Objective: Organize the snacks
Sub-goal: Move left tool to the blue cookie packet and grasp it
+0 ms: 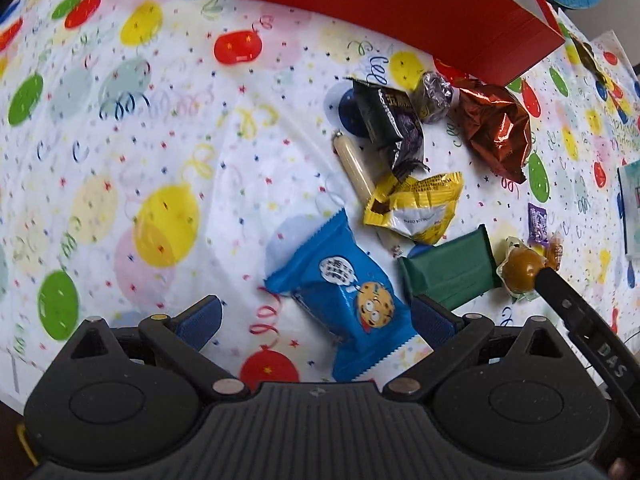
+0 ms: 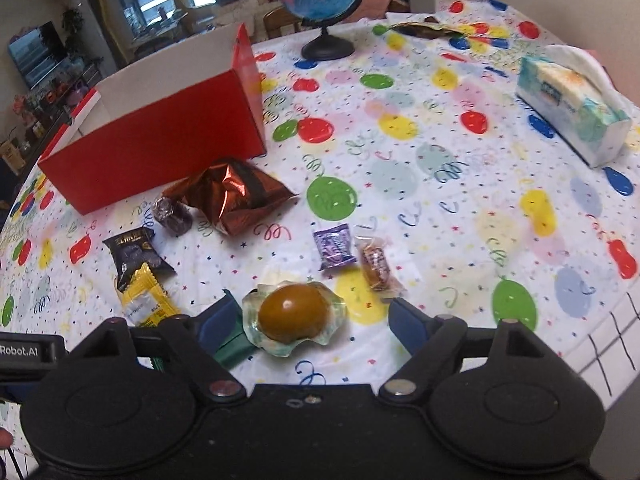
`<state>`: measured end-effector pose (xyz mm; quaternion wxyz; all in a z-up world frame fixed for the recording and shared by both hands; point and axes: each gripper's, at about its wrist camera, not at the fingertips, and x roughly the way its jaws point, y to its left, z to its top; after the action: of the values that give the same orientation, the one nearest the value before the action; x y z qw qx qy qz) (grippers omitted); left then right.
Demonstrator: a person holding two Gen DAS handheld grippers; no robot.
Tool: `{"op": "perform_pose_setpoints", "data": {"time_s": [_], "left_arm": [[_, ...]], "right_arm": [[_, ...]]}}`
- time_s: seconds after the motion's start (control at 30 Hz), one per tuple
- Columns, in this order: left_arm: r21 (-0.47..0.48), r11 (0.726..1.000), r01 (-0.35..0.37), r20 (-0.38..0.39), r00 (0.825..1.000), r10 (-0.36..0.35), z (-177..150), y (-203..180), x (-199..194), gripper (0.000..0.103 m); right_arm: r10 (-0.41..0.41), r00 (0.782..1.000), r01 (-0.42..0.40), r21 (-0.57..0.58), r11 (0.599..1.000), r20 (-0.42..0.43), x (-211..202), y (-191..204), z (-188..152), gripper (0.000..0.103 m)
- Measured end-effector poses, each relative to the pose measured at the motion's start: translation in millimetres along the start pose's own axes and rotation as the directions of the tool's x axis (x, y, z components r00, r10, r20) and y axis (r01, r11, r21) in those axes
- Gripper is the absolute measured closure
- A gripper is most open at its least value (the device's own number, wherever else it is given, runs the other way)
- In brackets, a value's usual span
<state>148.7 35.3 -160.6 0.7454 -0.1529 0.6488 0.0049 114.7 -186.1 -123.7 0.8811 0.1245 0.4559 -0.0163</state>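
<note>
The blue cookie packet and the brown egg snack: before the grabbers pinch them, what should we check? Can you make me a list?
1. Blue cookie packet lies between the left gripper fingers: ok.
2. Left jaws open, pads not pressing: ok.
3. Brown egg snack sits between the right gripper fingers: ok.
4. Right jaws stand apart, pads not squeezing the egg: ok.
5. Green packet clear of the right gripper's finger: not ok, it lies right beside it.
6. Red box open and ready: ok; what is inside, cannot tell.
</note>
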Motion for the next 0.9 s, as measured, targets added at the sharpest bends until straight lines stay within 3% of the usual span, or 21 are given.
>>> {"op": "perform_pose_setpoints", "data": {"time_s": [0.2,0.27,0.53,0.77,0.9], "left_arm": [[-0.036,0.999,0.010,-0.003,1.000,-0.010,-1.8,-2.8,8.1,0.003],[-0.046,0.999,0.007,-0.004,1.000,-0.007,-1.7,-2.8,11.3,0.009],[-0.024,0.999,-0.026,0.037,0.999,0.027,-2.9,-7.9,12.0,0.017],[-0.018,1.000,-0.008,0.043,0.999,0.009,1.2,1.4,4.3,0.054],[-0.016,1.000,0.000,0.054,0.999,0.001,3.9,7.2,1.4,0.060]], "right_arm": [[0.018,1.000,-0.019,-0.045,0.999,-0.022,17.7,7.2,3.0,0.023],[0.014,0.999,-0.016,-0.060,0.998,-0.031,22.6,8.0,3.1,0.026],[0.010,0.999,-0.014,-0.107,0.994,-0.040,31.1,12.6,1.6,0.035],[0.014,1.000,-0.016,-0.118,0.993,-0.019,26.8,13.7,-0.8,0.041],[0.021,1.000,-0.022,-0.121,0.992,-0.007,22.2,12.5,-3.1,0.046]]}}
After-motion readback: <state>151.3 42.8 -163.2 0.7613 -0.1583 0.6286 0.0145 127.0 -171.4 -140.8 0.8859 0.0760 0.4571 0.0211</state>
